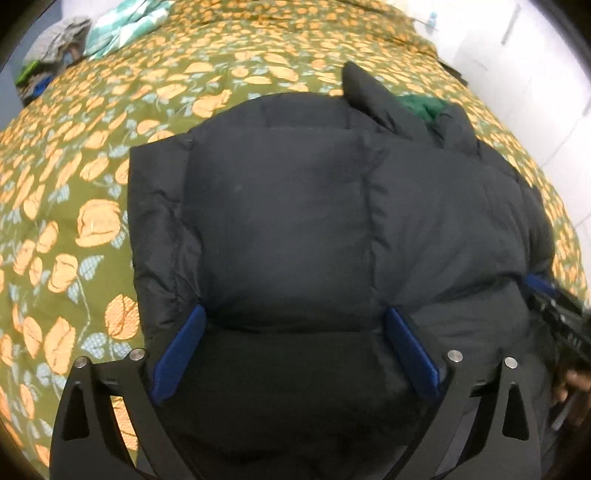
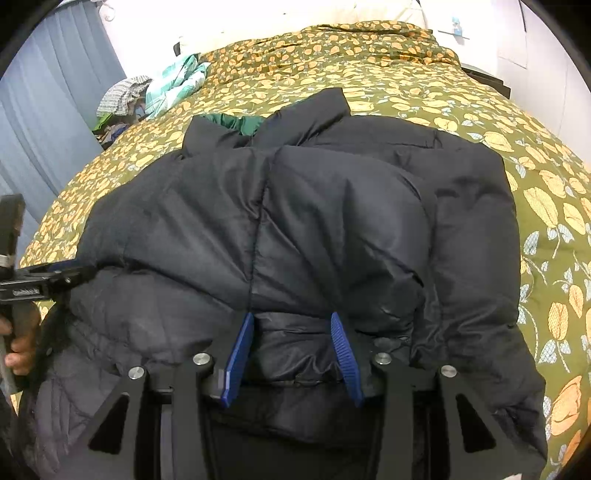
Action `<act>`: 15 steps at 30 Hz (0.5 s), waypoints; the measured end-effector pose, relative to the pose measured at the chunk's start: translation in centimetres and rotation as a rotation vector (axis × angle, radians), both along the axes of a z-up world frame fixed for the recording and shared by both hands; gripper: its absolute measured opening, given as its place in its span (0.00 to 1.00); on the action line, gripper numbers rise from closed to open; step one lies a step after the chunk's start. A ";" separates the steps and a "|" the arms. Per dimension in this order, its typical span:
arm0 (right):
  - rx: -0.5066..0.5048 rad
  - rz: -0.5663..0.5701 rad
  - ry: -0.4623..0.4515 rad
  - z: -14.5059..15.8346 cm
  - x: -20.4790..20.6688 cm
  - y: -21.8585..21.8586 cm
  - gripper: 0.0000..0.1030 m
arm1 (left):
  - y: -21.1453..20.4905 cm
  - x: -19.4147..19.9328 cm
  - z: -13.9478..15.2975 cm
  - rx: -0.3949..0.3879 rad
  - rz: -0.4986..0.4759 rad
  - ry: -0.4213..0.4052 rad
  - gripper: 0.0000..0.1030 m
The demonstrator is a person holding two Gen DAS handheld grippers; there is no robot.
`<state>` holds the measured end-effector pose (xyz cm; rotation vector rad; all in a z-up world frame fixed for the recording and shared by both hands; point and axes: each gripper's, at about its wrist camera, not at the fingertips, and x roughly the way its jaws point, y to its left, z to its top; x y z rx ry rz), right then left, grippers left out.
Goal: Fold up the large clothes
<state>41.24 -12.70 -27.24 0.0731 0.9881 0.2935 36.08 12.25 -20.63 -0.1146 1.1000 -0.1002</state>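
Jacket half-folded on bed; right tongs gripping near hem, left tongs spread.

Left tongs (image 1: 293,347): jaws wide, pads either side of a puffy panel of the black jacket (image 1: 314,229), not pressing it; likely just let go or lining up a new hold. Right tongs (image 2: 293,356): pinching a bunched ridge of jacket at its near edge, both pads pressed into the fabric, probably to anchor that edge or carry it over for the next fold. Jacket lies mid-bed, sides already turned in, collar at the far end with green lining (image 2: 236,123) showing. Under it, an olive quilt (image 1: 74,192) with orange flowers. Far left of the jacket, a heap of clothes (image 2: 147,96) by a blue curtain (image 2: 55,96); white wall (image 2: 258,22) beyond. Fold judged partway done.
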 end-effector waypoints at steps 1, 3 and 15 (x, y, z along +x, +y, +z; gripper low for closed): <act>-0.006 0.002 0.008 0.3 0.1 0.0 0.43 | -0.1 -0.1 0.4 0.001 0.009 0.001 0.94; -0.010 -0.002 0.015 1.0 -0.1 -0.1 0.43 | -0.4 -0.8 1.5 0.004 0.009 -0.010 0.91; 0.003 -0.048 0.058 1.5 -3.5 -1.6 0.49 | -1.5 -4.6 2.0 0.034 -0.027 -0.035 0.93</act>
